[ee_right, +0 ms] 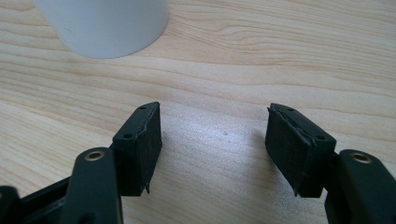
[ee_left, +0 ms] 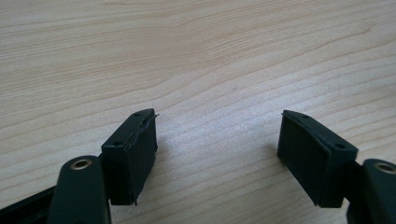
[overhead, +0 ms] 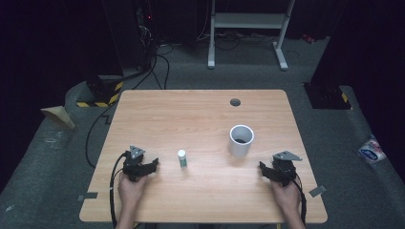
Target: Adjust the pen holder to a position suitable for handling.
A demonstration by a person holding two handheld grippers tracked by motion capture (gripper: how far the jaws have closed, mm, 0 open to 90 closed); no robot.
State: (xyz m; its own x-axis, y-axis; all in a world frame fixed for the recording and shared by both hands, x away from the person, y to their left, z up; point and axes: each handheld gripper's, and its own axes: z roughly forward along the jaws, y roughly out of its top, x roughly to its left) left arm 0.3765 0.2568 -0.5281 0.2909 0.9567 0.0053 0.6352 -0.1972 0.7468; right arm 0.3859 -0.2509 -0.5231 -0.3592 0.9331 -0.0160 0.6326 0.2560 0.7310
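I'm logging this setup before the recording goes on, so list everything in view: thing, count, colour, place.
table: one, light wood, centre of the high view
cup: one, white, upright, right of the table's middle
small bottle: one, white cap, upright, near the front, left of the cup
round hole: one, dark, far edge of the table
metal stand: one, white, on the floor beyond the table
packet: one, white and blue, on the floor at right
left gripper: one, black, open, front left
right gripper: one, black, open, front right, near the cup
hands: two, bottom edge
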